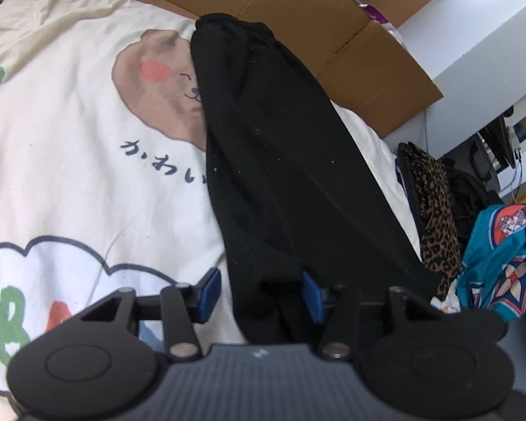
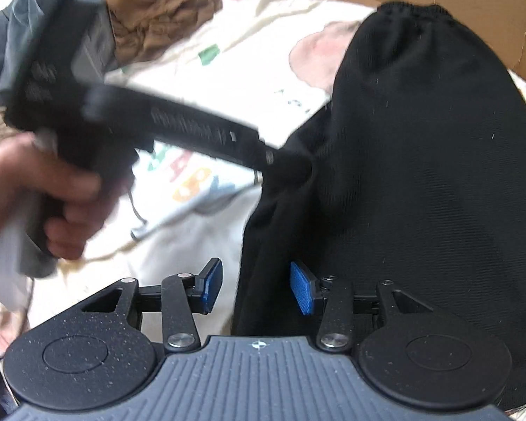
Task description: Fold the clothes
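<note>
Black trousers (image 1: 280, 161) lie folded lengthwise on a cream cartoon-print sheet (image 1: 70, 140), elastic waistband (image 1: 235, 22) at the far end. My left gripper (image 1: 261, 294) sits at the near hem. Its jaws stand apart, the black cloth lies loose between the blue pads (image 1: 212, 293), and the cloth drapes over part of the right pad. In the right wrist view the trousers (image 2: 420, 175) fill the right half. My right gripper (image 2: 257, 287) is open over their left edge. A hand (image 2: 35, 193) holds the blurred left gripper (image 2: 270, 156), whose tip reaches the cloth.
Flattened cardboard (image 1: 333, 35) lies behind the waistband. A leopard-print garment (image 1: 438, 217) and a teal patterned cloth (image 1: 494, 259) are piled at the right edge of the sheet. A brown garment (image 2: 157, 24) sits crumpled at the far left. Desk clutter (image 1: 501, 147) stands beyond.
</note>
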Tool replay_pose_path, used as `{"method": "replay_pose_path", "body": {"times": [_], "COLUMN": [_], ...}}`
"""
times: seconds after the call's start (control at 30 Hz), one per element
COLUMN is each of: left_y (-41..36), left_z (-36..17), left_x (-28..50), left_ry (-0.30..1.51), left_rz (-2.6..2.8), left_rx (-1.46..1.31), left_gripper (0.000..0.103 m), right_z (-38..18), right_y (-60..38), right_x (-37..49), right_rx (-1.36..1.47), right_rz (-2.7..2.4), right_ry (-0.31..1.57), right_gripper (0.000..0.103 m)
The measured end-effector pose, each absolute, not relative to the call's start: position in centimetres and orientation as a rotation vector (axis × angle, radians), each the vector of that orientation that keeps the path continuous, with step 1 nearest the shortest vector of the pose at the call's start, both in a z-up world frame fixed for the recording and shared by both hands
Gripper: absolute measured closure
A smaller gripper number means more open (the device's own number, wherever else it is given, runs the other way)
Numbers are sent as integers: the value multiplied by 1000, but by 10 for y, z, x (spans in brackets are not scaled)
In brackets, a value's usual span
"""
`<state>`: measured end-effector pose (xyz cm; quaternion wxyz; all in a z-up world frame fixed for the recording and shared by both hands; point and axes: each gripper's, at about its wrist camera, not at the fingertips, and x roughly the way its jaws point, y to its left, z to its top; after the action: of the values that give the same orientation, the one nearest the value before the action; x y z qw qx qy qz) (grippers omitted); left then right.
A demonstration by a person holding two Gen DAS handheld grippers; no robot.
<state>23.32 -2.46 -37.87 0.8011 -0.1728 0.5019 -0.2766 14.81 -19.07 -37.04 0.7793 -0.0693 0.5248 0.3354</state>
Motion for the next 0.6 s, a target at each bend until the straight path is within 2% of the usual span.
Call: {"method": "replay_pose_path", "body": {"times": [0.07,0.1,0.17,0.6], "left_y": [-22,-21,-18,-29], "left_z": [-378,-378,-376,-381], "left_x": [233,232,230,210], "left_ry": [1074,1072,1067,1070], "left_rz": [-594,-592,-588,-530], "left_rx": [-375,-374,-382,-288], "left_gripper": [50,50,50,49], "right_z": [-374,-374,-371,-353], "right_y": [-194,-195,-200,-230], "right_x": [148,148,148,161], "right_rx": [-145,-154,-158,-66], "right_rz": [725,724,726,718], "right_ry": [1150,1149,1139,1093], "right_gripper": [75,89,98,101]}}
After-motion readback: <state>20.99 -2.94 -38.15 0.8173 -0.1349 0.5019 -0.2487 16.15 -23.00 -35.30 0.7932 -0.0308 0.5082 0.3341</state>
